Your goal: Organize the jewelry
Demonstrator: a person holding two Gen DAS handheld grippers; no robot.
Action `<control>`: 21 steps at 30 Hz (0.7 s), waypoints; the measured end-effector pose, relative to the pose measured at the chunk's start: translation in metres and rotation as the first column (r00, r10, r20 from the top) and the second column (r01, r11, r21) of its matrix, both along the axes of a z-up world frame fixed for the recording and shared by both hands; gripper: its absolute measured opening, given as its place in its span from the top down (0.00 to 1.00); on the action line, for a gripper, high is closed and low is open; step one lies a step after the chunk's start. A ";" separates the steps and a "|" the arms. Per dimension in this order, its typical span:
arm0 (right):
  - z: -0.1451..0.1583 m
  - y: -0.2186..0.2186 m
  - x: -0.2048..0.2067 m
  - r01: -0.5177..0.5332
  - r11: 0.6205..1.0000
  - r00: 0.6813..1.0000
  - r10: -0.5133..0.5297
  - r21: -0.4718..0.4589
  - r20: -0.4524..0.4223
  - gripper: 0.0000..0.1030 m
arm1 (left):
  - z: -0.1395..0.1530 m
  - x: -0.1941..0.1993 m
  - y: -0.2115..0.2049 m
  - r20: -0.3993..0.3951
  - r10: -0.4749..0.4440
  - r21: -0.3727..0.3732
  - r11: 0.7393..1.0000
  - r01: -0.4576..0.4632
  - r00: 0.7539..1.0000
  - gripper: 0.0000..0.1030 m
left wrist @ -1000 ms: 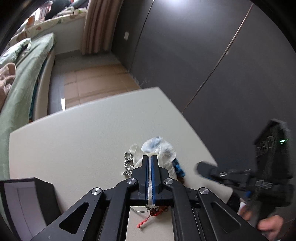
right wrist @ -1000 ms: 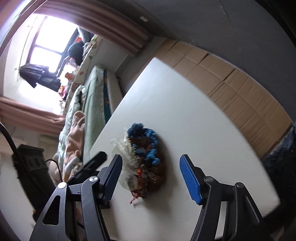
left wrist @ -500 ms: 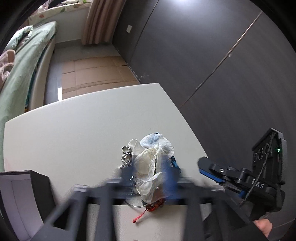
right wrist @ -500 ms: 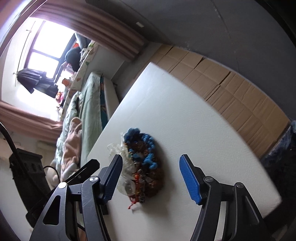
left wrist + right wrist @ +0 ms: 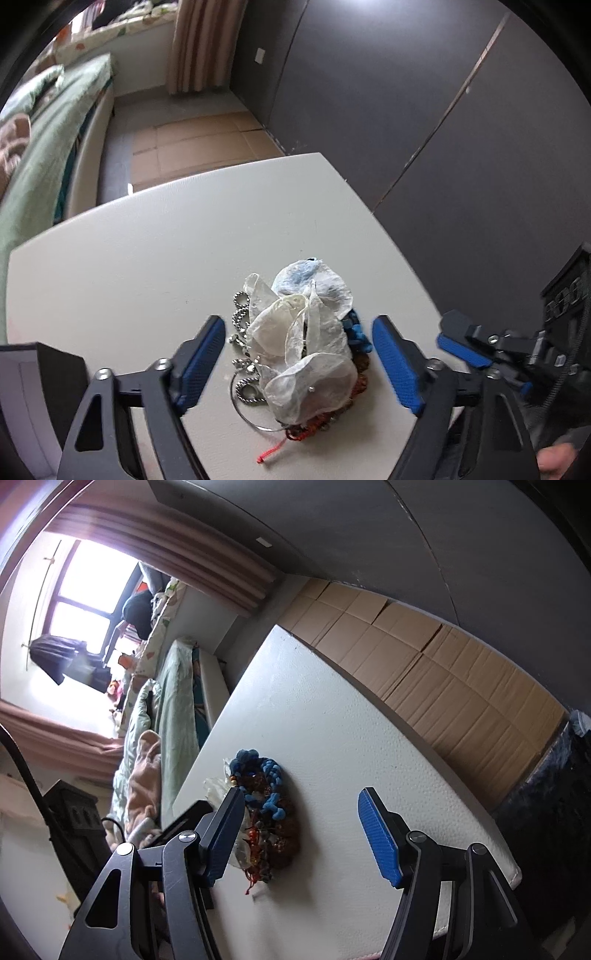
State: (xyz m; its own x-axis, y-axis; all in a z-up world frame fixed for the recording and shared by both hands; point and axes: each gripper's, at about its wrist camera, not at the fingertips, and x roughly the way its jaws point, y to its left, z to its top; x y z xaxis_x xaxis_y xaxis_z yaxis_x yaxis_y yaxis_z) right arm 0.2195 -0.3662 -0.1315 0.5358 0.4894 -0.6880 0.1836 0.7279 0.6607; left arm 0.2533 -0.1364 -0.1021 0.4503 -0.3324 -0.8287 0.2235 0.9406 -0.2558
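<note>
Jewelry (image 5: 295,365) heaped in one tangled mound — translucent white organza pouches (image 5: 306,343) on top, silver ball chain (image 5: 240,328) and a thin wire hoop (image 5: 251,417) spilling toward the left, blue knotted cord bracelet (image 5: 271,775) and brown beaded strands (image 5: 284,838) along the right flank, red string tail (image 5: 271,452) trailing nearest the camera. Resting on the near half of the pale white tabletop (image 5: 147,258), close to its right edge.

Straddled by the left gripper (image 5: 299,358): blue-padded fingers spread wide, one on each side of the mound, gripping nothing, pads just beside the heap but not visibly touching. Long axis of the pile running away from the camera, roughly in line with the fingers — so a plain closing would squeeze it across its narrow width, catching pouch fabric first.

Right gripper (image 5: 303,834) likewise spread and empty, viewed from the side; pile lying by its left finger rather than centred between the pads, partly hidden behind that finger. Seen from the left wrist, hovering off the table's right edge, near the mound yet outside it.

Judged nearer and better aligned: the left. Dark open box with pale lining (image 5: 26,387) sitting at the far left, just beside the left finger linkage — probably the destination, though no compartments visible.
</note>
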 end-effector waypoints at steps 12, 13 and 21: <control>0.002 0.018 0.005 -0.058 0.997 0.998 0.058 -0.049 0.008 0.36 | 0.013 -0.010 0.014 0.035 0.013 -0.024 1.000 -0.012 0.999 0.97; 0.003 0.019 0.006 -0.064 0.997 0.998 0.065 -0.049 0.012 0.36 | 0.015 -0.010 0.015 0.044 0.015 -0.028 1.000 -0.014 0.999 0.97; 0.001 0.032 0.015 -0.116 0.992 0.993 0.117 -0.050 0.025 0.36 | 0.038 -0.015 0.035 0.093 0.041 -0.078 0.996 -0.034 0.995 0.97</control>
State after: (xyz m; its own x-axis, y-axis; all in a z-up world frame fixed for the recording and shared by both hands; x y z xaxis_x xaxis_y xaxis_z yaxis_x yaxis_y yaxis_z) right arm 0.2347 -0.3345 -0.1310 0.4964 0.5161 -0.6980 0.0774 0.7746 0.6277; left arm 0.2387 -0.1010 -0.0642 0.5389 -0.3745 -0.7545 0.2150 0.9272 -0.3066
